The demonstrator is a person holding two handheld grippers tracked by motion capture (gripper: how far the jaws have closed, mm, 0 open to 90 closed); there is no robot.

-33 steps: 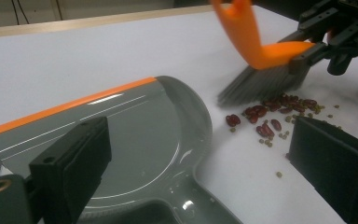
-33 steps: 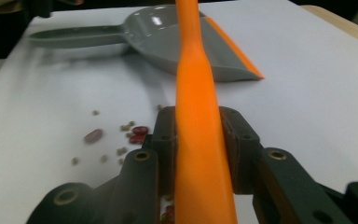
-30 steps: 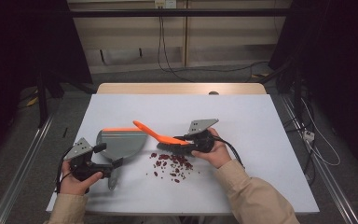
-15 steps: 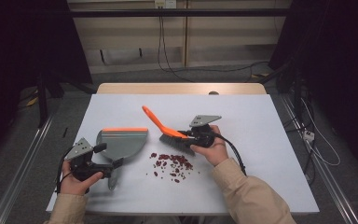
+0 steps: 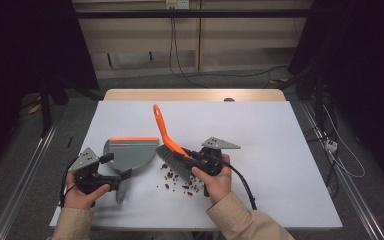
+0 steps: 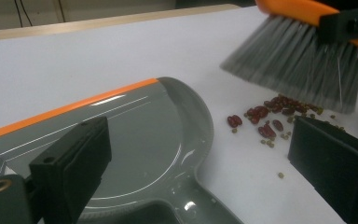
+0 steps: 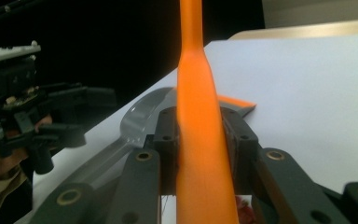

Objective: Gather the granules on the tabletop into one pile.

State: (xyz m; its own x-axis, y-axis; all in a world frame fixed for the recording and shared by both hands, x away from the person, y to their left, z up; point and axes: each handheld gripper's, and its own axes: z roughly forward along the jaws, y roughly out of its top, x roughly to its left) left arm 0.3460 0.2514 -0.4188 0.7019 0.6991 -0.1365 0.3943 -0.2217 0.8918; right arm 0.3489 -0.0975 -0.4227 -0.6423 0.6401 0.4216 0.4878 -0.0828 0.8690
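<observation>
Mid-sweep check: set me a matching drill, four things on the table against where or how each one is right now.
Things:
1. brush
2. dustpan
3. beans
4. left gripper

States:
A. scattered loose on the table
B. clamped by its orange handle in the right gripper
C. lying flat, orange lip pointing away from the person
D. at the dustpan's handle

Pairs: 1-B, 2-C, 3-A, 4-D

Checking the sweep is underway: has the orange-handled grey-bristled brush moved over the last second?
Yes. The orange-handled grey-bristled brush has swung its handle up toward the table's far edge, its bristles now closer to the grey plastic dustpan, which stayed put.
</observation>
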